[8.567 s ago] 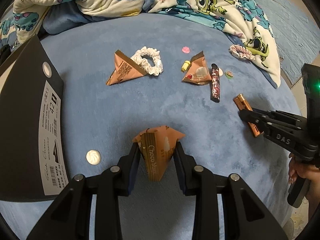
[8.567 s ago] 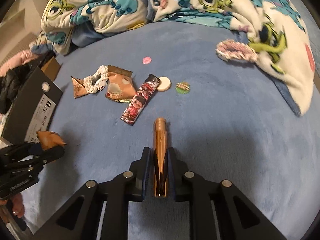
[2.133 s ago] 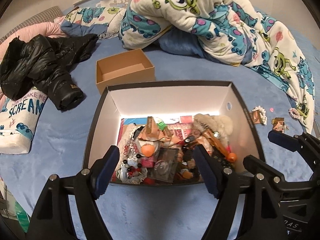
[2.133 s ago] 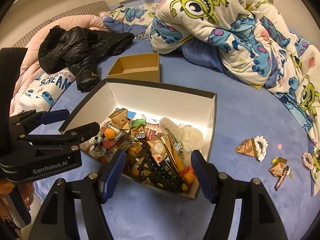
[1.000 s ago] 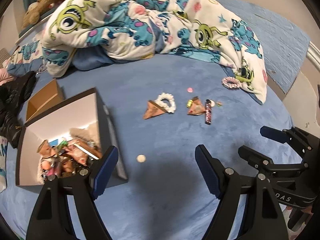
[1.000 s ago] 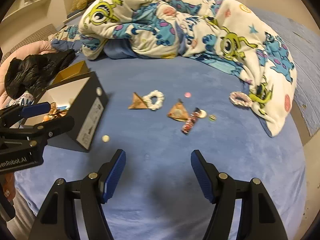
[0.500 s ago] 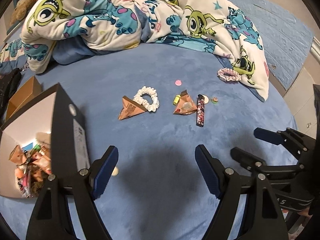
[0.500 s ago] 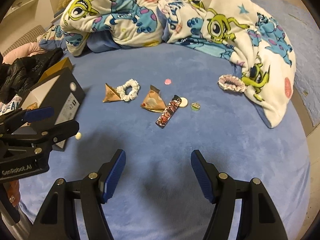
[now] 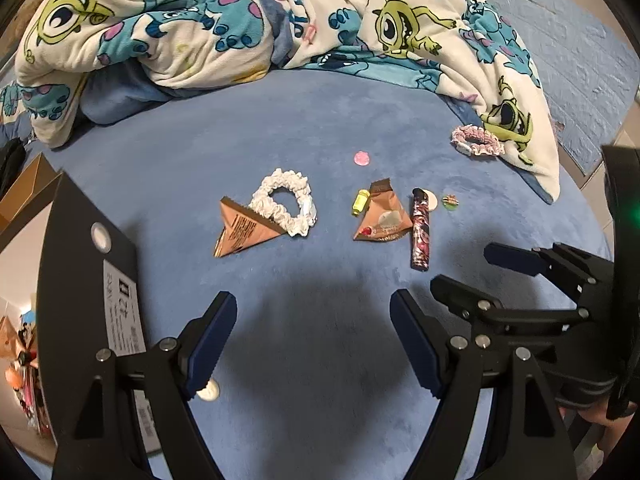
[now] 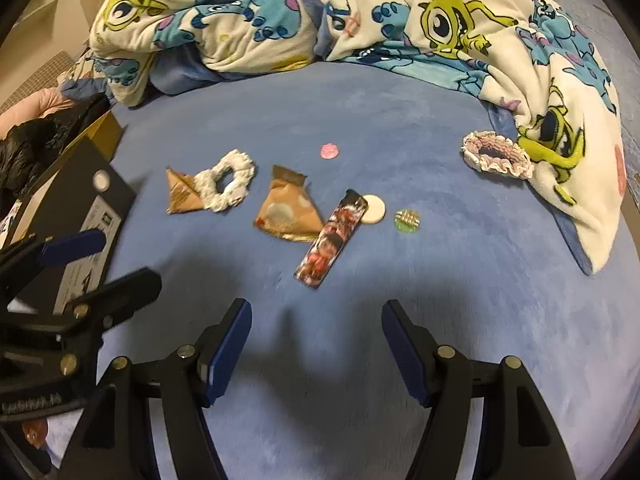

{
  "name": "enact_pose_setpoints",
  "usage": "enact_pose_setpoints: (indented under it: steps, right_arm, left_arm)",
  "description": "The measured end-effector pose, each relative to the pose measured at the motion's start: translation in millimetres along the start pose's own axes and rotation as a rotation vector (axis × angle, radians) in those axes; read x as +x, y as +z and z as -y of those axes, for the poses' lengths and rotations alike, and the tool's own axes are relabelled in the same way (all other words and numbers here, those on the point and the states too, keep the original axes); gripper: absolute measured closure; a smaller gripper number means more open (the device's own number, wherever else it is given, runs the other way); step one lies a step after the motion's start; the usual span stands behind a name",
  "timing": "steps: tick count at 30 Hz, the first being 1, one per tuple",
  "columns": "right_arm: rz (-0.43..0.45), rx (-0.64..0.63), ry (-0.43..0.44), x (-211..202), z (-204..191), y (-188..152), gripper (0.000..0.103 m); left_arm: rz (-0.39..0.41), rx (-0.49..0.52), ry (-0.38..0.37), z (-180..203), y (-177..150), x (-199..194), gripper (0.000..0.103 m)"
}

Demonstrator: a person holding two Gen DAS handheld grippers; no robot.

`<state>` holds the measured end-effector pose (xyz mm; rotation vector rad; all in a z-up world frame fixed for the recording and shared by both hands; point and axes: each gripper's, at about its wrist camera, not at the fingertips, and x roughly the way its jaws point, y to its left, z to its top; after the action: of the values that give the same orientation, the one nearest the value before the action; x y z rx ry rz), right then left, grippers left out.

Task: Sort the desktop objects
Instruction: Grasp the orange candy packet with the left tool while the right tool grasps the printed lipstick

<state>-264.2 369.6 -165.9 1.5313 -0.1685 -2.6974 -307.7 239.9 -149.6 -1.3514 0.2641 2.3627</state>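
Reaching with both the left gripper (image 9: 312, 340) and right gripper (image 10: 316, 348) released and empty, approach the lighter (image 10: 331, 240) just beside the snack packet (image 10: 289, 212) lengthwise.

Both grippers are matte black plastic, left gripper (image 9: 312, 338) and right gripper (image 10: 316, 346), with dark blue pads on the fingers (image 10: 228, 346) and silver screws. A green light glows on the right one's body; bare skin shows beneath.
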Motion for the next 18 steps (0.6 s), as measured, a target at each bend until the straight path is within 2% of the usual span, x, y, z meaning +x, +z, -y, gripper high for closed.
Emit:
enact_pose_setpoints:
  steps: [13, 15, 17, 18]
  right_arm:
    - [-0.008, 0.001, -0.036, 46, 8, 26, 0.034]
    - [-0.01, -0.012, -0.048, 50, 9, 28, 0.04]
    - [-0.012, -0.032, -0.063, 54, 11, 29, 0.061]
    - [-0.005, -0.047, -0.079, 54, 12, 29, 0.065]
  left_arm:
    - [-0.001, 0.053, -0.028, 8, 10, 32, 0.023]
    - [-0.003, 0.061, -0.041, 12, 11, 37, 0.023]
    - [-0.002, 0.073, -0.051, 17, 12, 41, 0.023]
    - [-0.001, 0.082, -0.056, 20, 13, 43, 0.023]
